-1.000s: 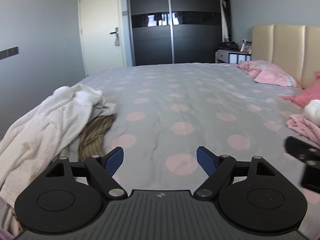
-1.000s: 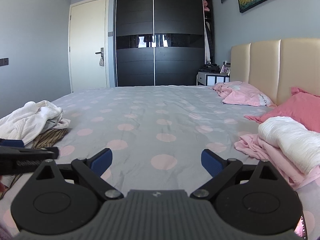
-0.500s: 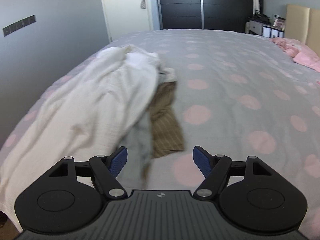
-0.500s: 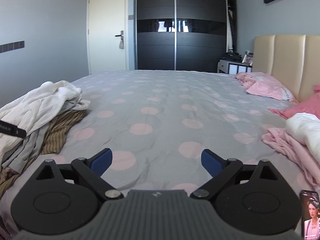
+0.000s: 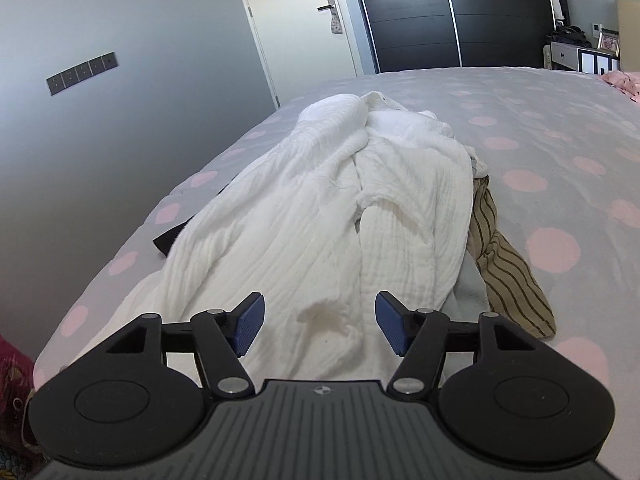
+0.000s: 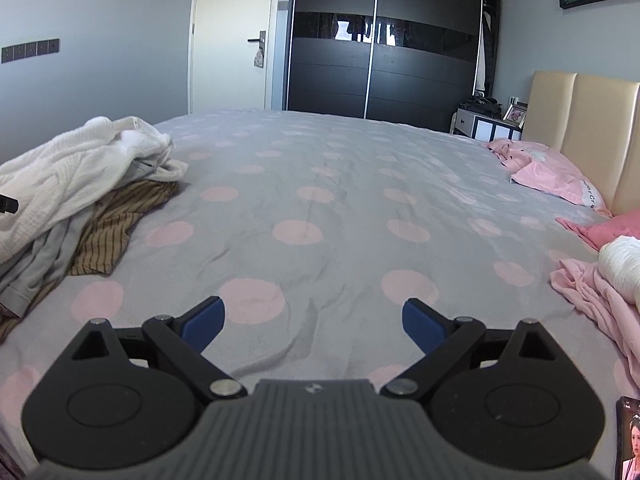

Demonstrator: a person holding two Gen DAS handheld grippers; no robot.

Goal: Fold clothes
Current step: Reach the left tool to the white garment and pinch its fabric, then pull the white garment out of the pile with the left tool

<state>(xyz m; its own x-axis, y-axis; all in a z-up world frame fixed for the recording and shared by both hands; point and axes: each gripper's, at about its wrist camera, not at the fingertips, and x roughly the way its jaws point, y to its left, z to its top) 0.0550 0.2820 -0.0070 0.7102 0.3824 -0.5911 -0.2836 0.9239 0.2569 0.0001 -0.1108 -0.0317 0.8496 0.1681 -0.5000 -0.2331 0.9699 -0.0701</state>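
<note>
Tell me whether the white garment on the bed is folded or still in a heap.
Heaped, not folded: the white garment lies crumpled and twisted over the striped brown cloth.

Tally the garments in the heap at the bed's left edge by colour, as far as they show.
White crinkled cotton garment: 1
Brown striped garment: 1
Pale grey garment: 1
Black item, only a corner showing from under the white one: 1
Total: 4 visible; more may lie hidden underneath.

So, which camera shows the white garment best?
The left wrist view: the white garment fills the middle, straight ahead of the left gripper, whose jaws are closing. The right wrist view shows it only at the left edge.
</note>
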